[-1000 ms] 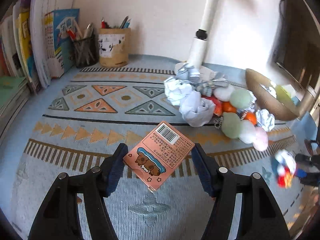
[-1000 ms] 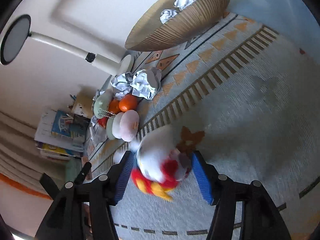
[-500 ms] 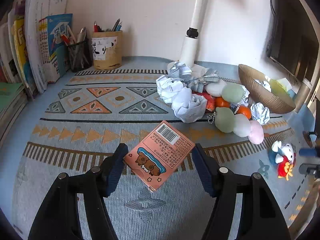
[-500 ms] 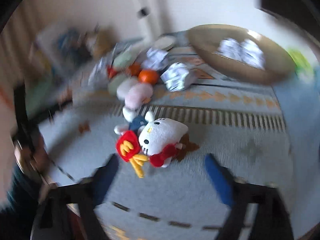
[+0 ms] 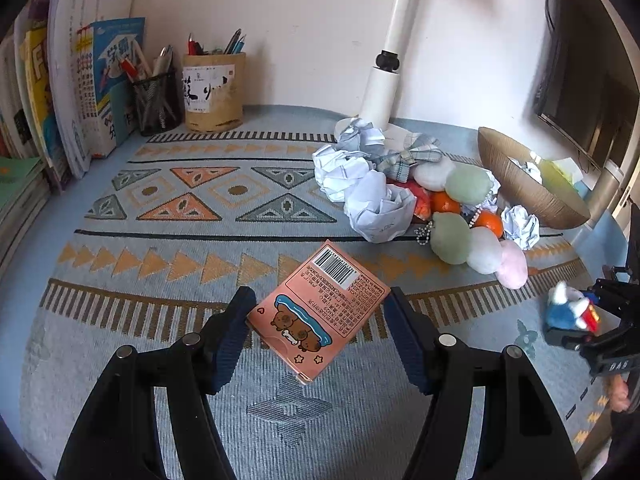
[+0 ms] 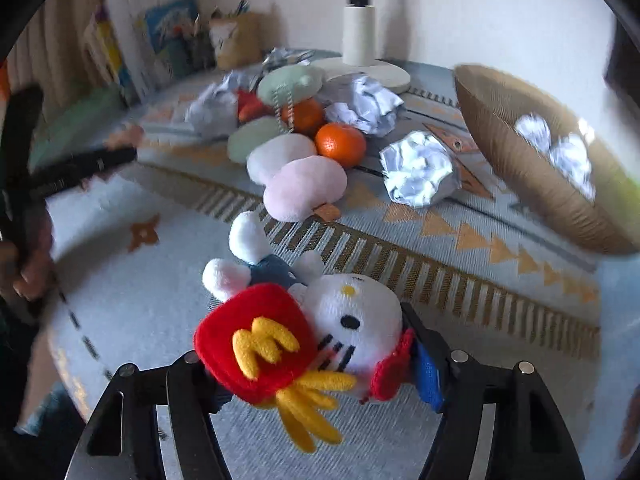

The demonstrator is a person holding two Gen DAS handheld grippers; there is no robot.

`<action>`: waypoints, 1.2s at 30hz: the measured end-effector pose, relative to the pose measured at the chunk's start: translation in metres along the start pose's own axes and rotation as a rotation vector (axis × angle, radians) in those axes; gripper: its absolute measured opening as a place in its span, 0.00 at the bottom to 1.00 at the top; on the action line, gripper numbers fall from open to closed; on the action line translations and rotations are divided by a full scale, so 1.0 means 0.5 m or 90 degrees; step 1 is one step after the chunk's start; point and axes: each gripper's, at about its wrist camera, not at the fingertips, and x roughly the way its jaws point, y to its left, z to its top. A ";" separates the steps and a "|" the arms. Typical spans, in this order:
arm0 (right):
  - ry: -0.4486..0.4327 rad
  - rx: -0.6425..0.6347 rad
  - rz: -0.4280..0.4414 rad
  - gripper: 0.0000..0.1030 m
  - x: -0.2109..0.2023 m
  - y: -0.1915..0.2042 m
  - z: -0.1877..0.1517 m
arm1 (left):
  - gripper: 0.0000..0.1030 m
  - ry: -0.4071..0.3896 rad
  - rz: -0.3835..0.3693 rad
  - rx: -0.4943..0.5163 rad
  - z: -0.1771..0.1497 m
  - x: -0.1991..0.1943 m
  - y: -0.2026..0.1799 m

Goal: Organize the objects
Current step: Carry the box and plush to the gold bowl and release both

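Observation:
My left gripper (image 5: 318, 306) is shut on a pink card box (image 5: 320, 312) with a barcode and a bear picture, gripped by two opposite corners and tilted above the patterned mat (image 5: 180, 264). A white cat plush toy (image 6: 352, 316) with a red fries pouch sits between the fingers of my right gripper (image 6: 316, 354). Its jaws are closing on the toy; the blue right pad touches the red bow, and the left pad is hidden behind the pouch. The left wrist view shows the same plush toy (image 5: 566, 314) in the right gripper (image 5: 592, 316) at the far right edge.
A pile of crumpled paper (image 5: 376, 208), oranges (image 6: 340, 144) and soft pastel pads (image 6: 304, 188) lies mid-mat. A woven bowl (image 6: 520, 156) holding paper balls stands at the right, with a white lamp base (image 6: 360, 68) behind the pile. Pen holders (image 5: 212, 88) and books (image 5: 80, 92) line the back left.
The right gripper rolled upright, let the plush toy drop onto the mat with jaws wide, then came back around it. The left gripper and its pink box have not moved.

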 end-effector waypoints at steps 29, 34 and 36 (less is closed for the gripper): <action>-0.150 0.388 -0.246 0.70 -0.187 -0.455 0.151 | 0.62 -0.006 -0.182 0.088 0.307 0.168 -0.503; -0.118 0.357 -0.262 0.85 -0.151 -0.476 0.190 | 0.78 0.002 -0.196 0.100 0.328 0.212 -0.539; -0.128 0.354 -0.249 0.85 -0.162 -0.465 0.173 | 0.78 0.013 -0.219 0.089 0.326 0.201 -0.531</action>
